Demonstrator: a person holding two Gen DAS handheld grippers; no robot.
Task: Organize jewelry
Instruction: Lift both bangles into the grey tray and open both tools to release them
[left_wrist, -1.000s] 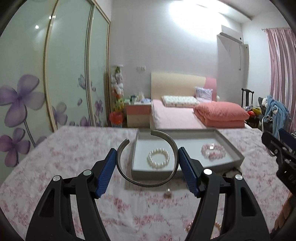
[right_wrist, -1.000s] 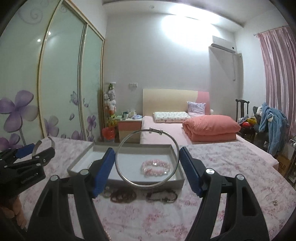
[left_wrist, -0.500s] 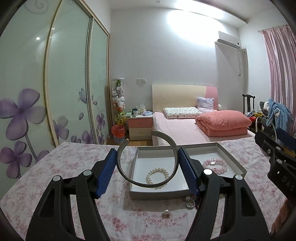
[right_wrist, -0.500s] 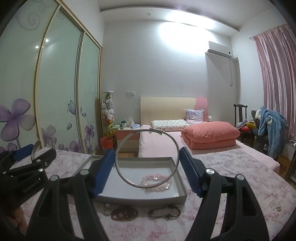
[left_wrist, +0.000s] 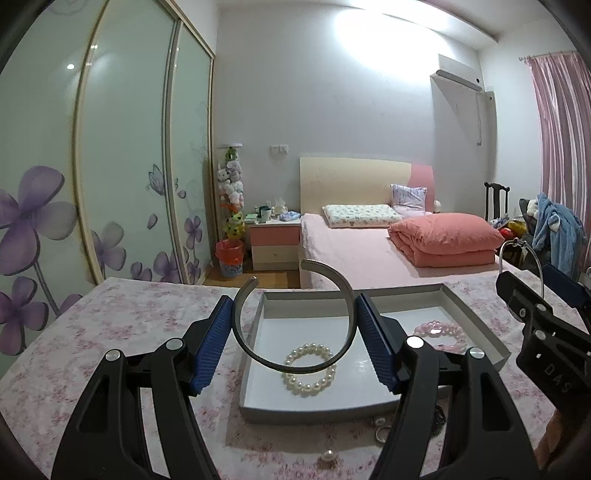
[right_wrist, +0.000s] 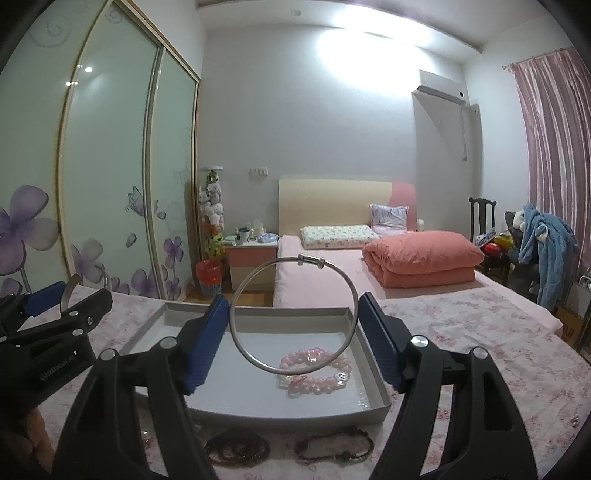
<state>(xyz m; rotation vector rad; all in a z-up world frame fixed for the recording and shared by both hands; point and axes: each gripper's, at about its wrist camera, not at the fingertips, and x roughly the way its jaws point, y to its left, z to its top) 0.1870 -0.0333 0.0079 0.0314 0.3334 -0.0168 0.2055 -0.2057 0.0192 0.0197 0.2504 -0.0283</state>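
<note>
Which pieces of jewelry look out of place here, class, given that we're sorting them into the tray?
Two dark bead bracelets and a loose pearl lie on the floral cloth in front of the grey tray, not in it.
</note>
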